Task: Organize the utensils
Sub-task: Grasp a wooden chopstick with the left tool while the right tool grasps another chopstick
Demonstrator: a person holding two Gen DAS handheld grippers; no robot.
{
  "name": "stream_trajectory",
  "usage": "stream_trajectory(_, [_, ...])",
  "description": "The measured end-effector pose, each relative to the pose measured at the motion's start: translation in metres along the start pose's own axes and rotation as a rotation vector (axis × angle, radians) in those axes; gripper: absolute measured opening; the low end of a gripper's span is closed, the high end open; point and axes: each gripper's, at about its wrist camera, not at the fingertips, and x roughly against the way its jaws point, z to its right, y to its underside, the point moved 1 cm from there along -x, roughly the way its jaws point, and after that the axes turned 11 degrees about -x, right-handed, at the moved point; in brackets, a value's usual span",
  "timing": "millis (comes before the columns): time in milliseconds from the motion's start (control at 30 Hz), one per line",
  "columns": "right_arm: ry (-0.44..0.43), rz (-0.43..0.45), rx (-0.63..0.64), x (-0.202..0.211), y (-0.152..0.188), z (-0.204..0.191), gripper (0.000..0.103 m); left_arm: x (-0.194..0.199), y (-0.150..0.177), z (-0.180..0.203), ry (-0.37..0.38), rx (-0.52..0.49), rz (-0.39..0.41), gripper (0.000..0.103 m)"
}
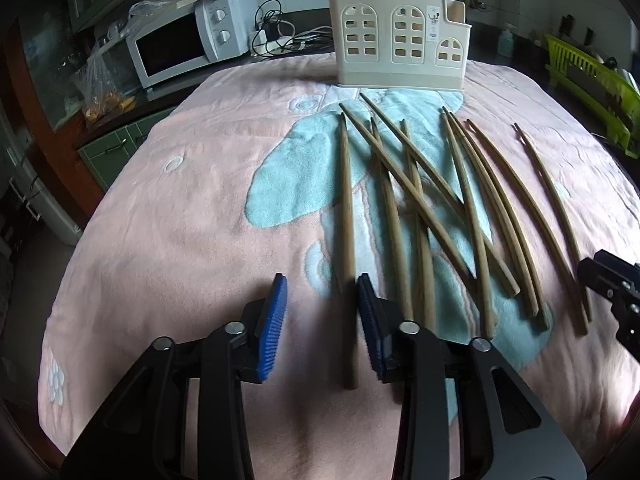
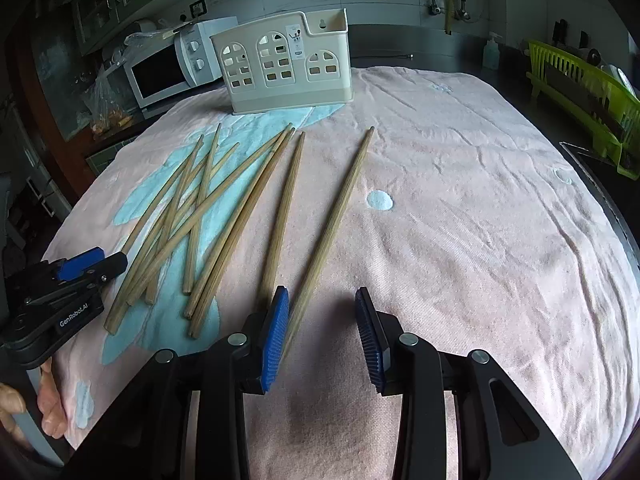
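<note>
None of the chopsticks [image 1: 424,200] are in the holder [image 1: 400,40] yet, as far as I can see. They all lie on the pink towel [image 1: 180,220] that covers the tabletop, in a loose pile near the middle, some crossing over others. The cream holder stands upright at the far edge of the towel. So I think the job is only starting, and every stick is left to pick up and drop in.

Left tongs [image 1: 322,320] are apart. One lone chopstick [image 1: 347,216] lies between them, close to the right pad, but the pads do not press on it.

Right tongs [image 2: 322,330] are apart too. The far-right chopstick [image 2: 340,216] lies between them, right by the left pad. It does not look squeezed.

Left camera shows the holder from the front and only a small bit of the right tongs. Right camera shows the left tongs from the side, some fingers [image 2: 48,416] at the near edge, and a big bare part of the towel on the right. Neither view looks down into the holder.
</note>
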Motion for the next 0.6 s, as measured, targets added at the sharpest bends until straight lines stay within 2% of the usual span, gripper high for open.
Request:
stream_trajectory(100, [0.005,-0.002,0.007,-0.001,0.000,-0.003,0.034,0.000,-0.001,0.009,-0.017,-0.026,0.012,0.026])
stream_trajectory(267, [0.049,-0.005,0.052,-0.005,0.000,-0.013,0.035,-0.001,-0.002,0.006,0.043,-0.008,0.021,0.014])
stream_trajectory(367, [0.080,-0.001,0.076,-0.007,0.000,-0.015,0.026,-0.002,-0.003,0.005,0.073,0.003,0.025,0.011])
stream_trajectory(433, [0.087,0.000,0.085,-0.006,0.000,-0.015,0.013,-0.003,-0.003,0.000,0.109,0.028,0.026,0.010])
stream_trajectory(600, [0.070,0.004,0.088,-0.001,0.001,-0.011,0.008,-0.006,-0.001,-0.015,0.203,0.099,0.031,0.006])
